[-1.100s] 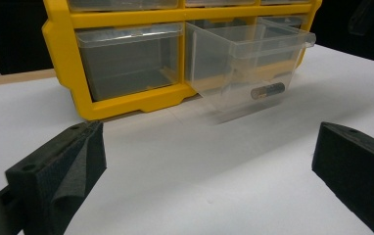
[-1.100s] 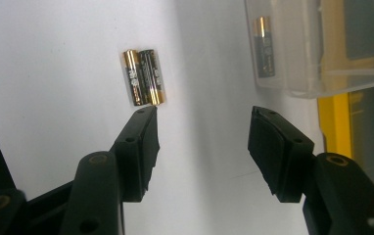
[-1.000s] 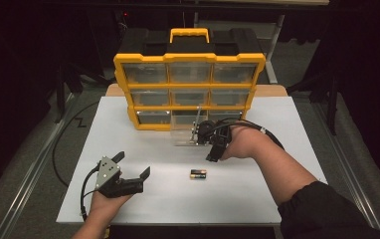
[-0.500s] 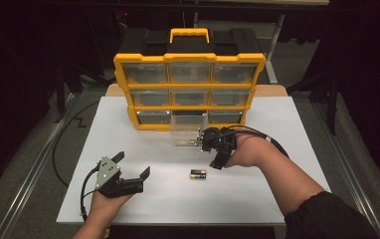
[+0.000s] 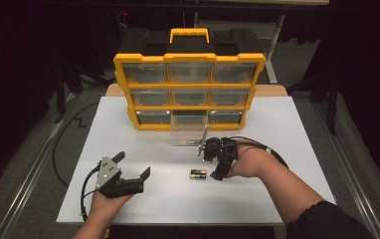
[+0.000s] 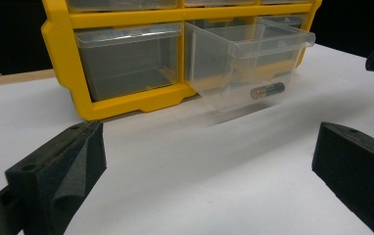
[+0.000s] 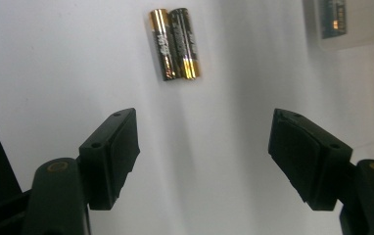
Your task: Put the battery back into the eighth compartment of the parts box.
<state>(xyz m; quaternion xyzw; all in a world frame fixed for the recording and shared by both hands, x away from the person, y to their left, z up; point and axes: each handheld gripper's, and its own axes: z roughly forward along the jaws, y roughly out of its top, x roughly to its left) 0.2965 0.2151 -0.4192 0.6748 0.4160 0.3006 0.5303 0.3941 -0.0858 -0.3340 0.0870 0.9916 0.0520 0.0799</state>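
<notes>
- Nearest, the left gripper [image 5: 128,175] rested on the white table [image 5: 287,149], jaws spread wide on nothing.
- Further in, the right gripper [image 7: 204,156] had just been opening, nothing between its jaws; two AA batteries [image 7: 175,44] lay side by side, touching, just beyond its tips.
- Closing there risked pinching both cells, or rolling one away.
- Beyond, the pulled-out clear drawer [image 6: 244,58] of the yellow organizer [image 5: 188,92] held one battery [image 6: 267,90]; a careless drop could miss it.

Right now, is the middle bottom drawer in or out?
Out. The clear drawer sticks forward from the yellow organizer, with a battery inside.
</notes>
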